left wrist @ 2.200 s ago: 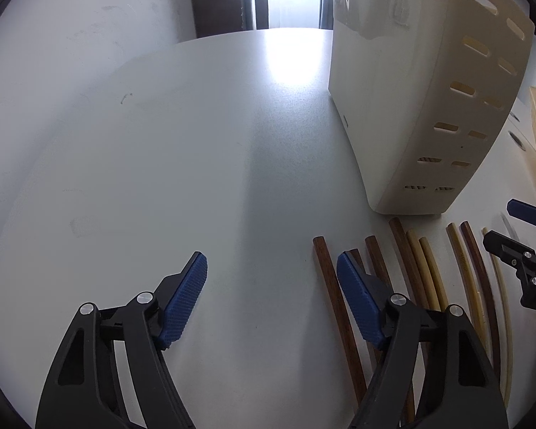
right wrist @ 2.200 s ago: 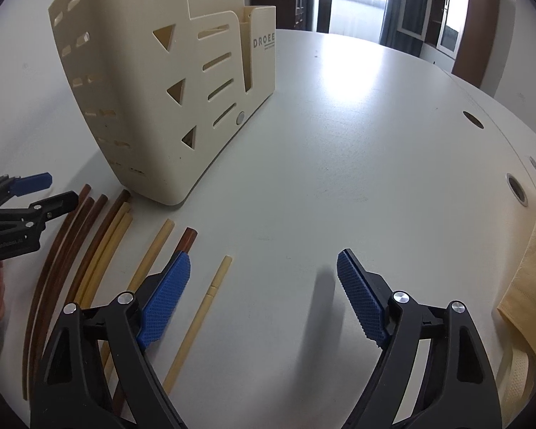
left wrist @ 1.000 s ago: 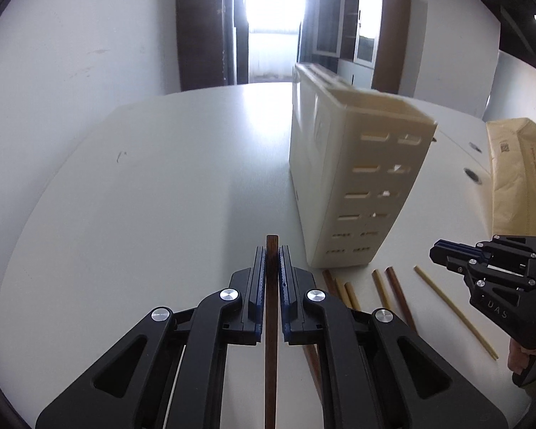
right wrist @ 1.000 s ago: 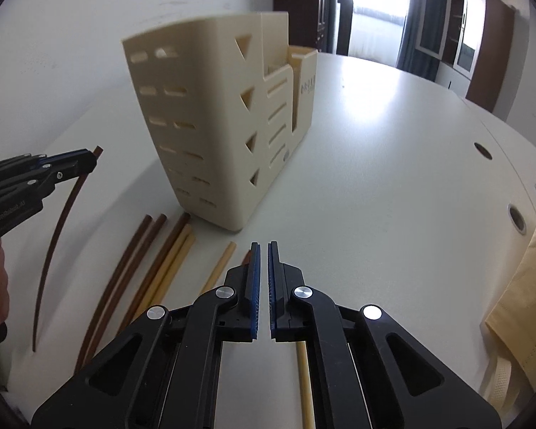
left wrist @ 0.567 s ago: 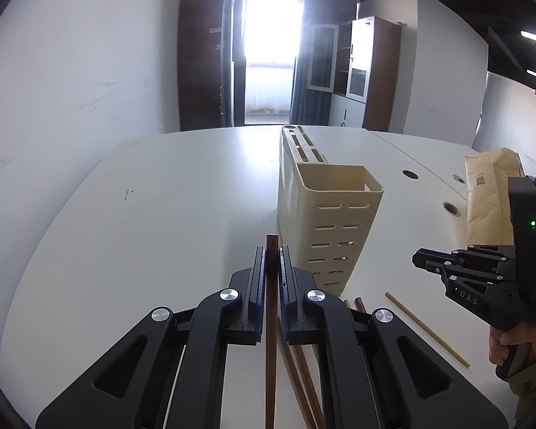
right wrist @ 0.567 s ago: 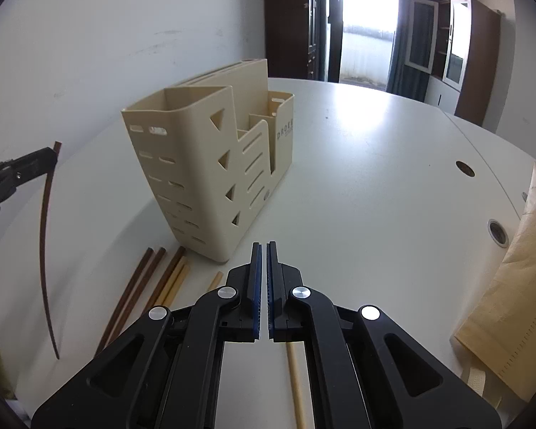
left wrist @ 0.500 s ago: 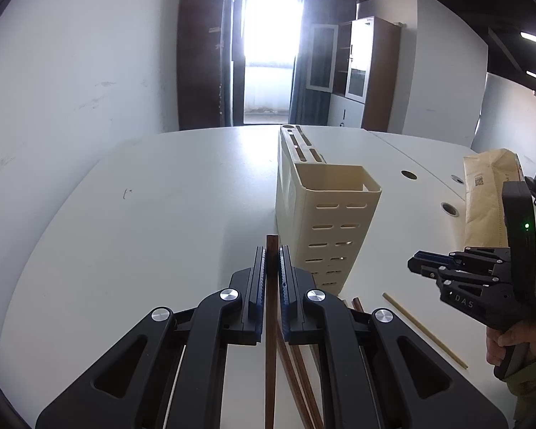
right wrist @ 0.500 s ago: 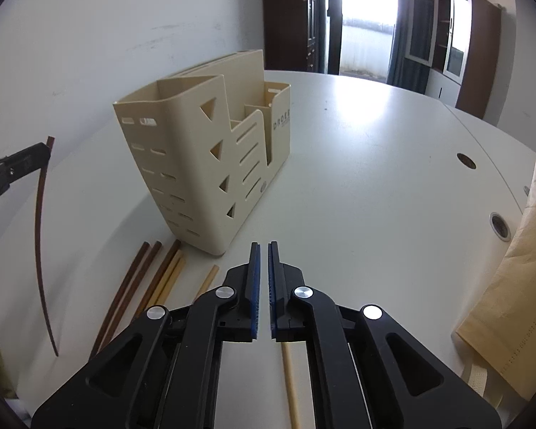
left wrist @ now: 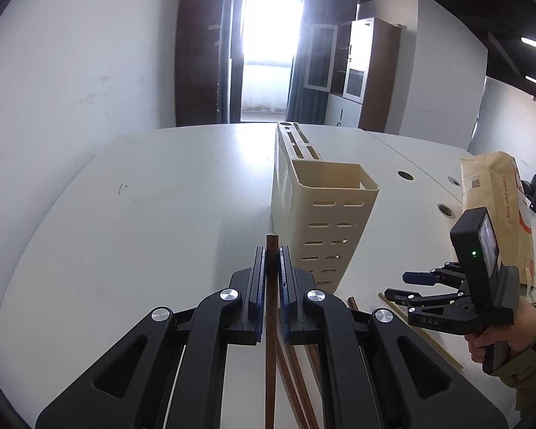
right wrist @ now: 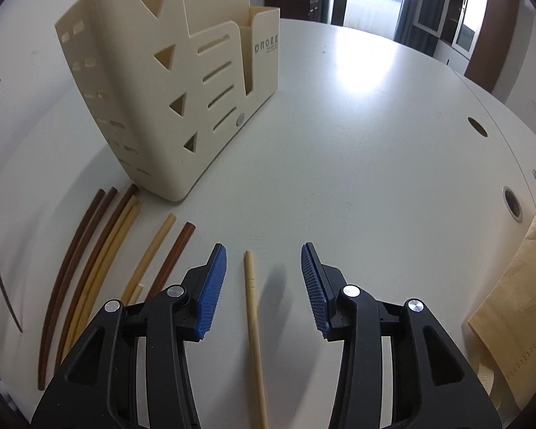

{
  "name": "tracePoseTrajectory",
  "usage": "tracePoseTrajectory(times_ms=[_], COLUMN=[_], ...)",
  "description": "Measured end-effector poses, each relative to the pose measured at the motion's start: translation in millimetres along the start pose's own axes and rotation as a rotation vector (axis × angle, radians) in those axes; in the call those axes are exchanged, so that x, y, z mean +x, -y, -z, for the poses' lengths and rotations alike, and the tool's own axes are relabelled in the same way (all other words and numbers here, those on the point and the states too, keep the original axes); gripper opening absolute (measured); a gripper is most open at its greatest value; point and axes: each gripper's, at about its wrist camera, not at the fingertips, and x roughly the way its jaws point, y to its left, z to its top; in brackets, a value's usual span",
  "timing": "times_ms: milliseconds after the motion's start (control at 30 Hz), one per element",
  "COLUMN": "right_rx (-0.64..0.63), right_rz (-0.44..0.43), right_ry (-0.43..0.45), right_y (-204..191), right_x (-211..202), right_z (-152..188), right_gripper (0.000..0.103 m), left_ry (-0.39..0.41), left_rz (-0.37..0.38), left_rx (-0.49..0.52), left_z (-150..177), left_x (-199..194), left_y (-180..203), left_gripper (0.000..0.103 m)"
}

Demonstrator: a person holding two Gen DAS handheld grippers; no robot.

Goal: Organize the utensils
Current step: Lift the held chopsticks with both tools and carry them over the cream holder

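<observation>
Compared with a second ago, the right claw [right wrist: 263, 286] is seen dropped closer to the table [right wrist: 375, 164], and its jaws, pressed together back then, are now opening around a pale chopstick [right wrist: 252, 307] that is lying flat between the blue pads [right wrist: 211, 286], untouched by either one. Nothing is gripped there yet.

The left claw [left wrist: 271, 279] is clamped tight on a dark brown chopstick [left wrist: 271, 321], which is carried clear of the table and lined up toward the cream utensil holder [left wrist: 321, 221], seen just right of centre in the left wrist view. In the right wrist view that same stick shows up as a thin dark curve at the far left edge.

Progress-wise, hardly anything can be called done. The holder's open top compartment looks empty from what can be seen in the left wrist view, though the farther compartments can't be checked. A whole row of sticks is left on the table at the lower left of the right wrist view, just in front of the holder: some dark brown chopsticks [right wrist: 75, 250], some light ones [right wrist: 103, 254], plus a couple more nearer the claw. So it's judged to be early days: one stick is up in the air, one is about to be grabbed, and the rest are waiting.
</observation>
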Motion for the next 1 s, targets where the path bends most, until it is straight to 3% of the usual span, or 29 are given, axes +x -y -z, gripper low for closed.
tracePoseTrajectory(times_ms=[133, 333, 500, 633, 767, 1000], right_rx=[0.006, -0.035, -0.066, -0.098, -0.061, -0.061], right_rz=[-0.014, -0.014, -0.027, -0.057, -0.070, -0.094], right_ry=[-0.031, -0.063, -0.088, -0.111, -0.041, 0.203], right_y=[0.1, -4.8, -10.6, -14.7, -10.9, -40.5], right_x=[9.8, 20.8, 20.1, 17.6, 1.5, -66.8], right_z=[-1.0, -1.7, -1.1, -0.1, -2.5, -13.9], right_gripper=[0.043, 0.032, 0.009, 0.005, 0.005, 0.005], left_ry=[-0.004, 0.000, 0.007, 0.016, 0.033, 0.114], left_rz=[0.005, 0.012, 0.014, 0.009, -0.015, 0.006], left_rx=[0.003, -0.001, -0.003, 0.003, 0.008, -0.023], left_z=[0.3, -1.9, -2.1, -1.6, -1.9, -24.8], left_x=[-0.1, -2.3, -5.4, -8.2, -12.8, -37.1], left_y=[-0.7, -3.8, -4.9, -3.8, -1.8, -3.7], left_gripper=[0.007, 0.007, 0.007, 0.007, 0.007, 0.007])
